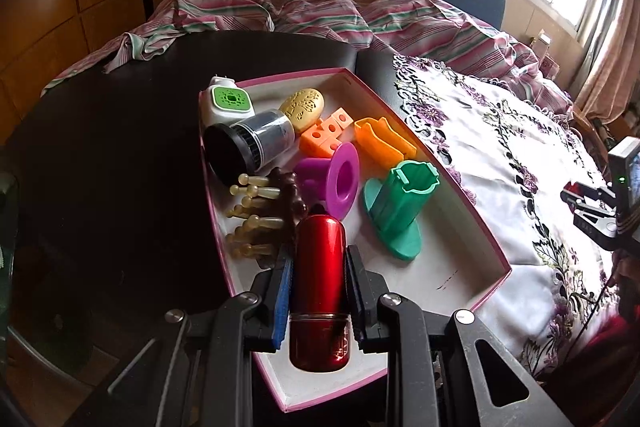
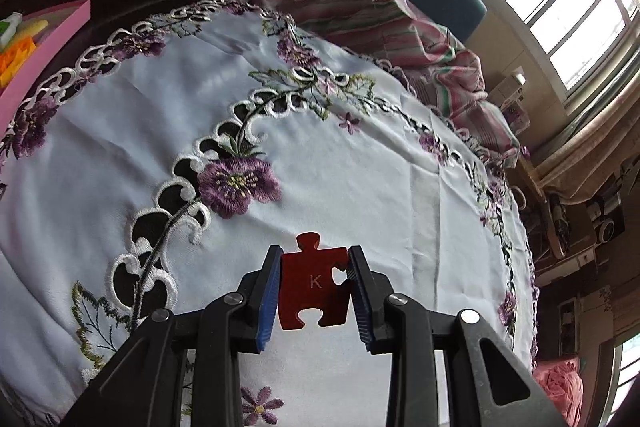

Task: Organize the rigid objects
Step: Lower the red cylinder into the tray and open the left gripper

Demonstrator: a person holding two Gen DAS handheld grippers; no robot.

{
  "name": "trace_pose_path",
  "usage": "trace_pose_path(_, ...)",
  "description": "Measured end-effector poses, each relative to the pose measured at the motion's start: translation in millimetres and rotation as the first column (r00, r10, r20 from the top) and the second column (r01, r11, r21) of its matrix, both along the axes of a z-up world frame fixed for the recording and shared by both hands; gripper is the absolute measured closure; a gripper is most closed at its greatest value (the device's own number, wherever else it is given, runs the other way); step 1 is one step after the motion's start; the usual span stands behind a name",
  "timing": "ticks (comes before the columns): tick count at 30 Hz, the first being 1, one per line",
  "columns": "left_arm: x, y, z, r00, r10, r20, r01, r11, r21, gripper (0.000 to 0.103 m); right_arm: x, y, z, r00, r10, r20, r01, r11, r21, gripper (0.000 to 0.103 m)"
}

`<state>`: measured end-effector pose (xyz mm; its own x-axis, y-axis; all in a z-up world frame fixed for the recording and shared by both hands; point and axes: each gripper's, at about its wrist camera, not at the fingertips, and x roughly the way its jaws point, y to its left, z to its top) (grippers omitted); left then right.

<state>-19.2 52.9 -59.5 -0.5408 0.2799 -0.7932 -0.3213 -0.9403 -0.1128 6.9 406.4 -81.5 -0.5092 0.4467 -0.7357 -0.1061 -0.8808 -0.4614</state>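
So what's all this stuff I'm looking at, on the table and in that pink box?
box: one, pink rim, white inside, on the dark table
plug-in device: one, white and green, box's far corner
jar: one, black lid, on its side in box
oval piece: one, yellow, in box
blocks: one cluster, orange, in box
channel piece: one, orange, in box
flanged piece: one, purple, in box
stand: one, green, in box
embroidered cloth: one, white with purple flowers, beside box
red cylinder: one, in left jaws
puzzle piece: one, red, lettered K, in right jaws
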Motion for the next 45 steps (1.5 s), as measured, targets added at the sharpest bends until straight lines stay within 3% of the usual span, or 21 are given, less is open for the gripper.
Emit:
trace_pose_path(7,4.6,3.3,4.1,1.000,-0.020,-0.022,0.020,1.000,0.001,0.078,4.9,-20.4,19.6,0.991,0.086,-0.106,-0.081,0.995,0.052,0.071)
trace_pose_path(11,6.6,5.2,5.4,0.999,-0.029,-0.025,0.029,1.000,0.001,0.078,6.5,-25.3,21.4,0.988,0.103,-0.113,-0.095,0.993,0.074,0.071)
trace_pose_path(23,12.1,9.5,6.1,0.999,-0.036,-0.030,0.035,0.999,-0.018,0.078,21.0,-38.7,49.7,0.951,0.146,-0.271,-0.111,0.984,0.140,0.071)
trace_pose_path(35,16.7,8.7,13.5,0.998,-0.036,-0.044,0.035,0.999,-0.018,0.078,20.1,-40.7,46.1,0.954,0.156,-0.257,-0.126,0.983,0.130,0.071)
trace_pose_path(45,7.4,-27.1,21.6,0.999,0.044,0.019,-0.046,0.990,0.136,0.078,18.0,-39.5,40.3,0.962,0.151,-0.228,-0.124,0.984,0.129,0.071)
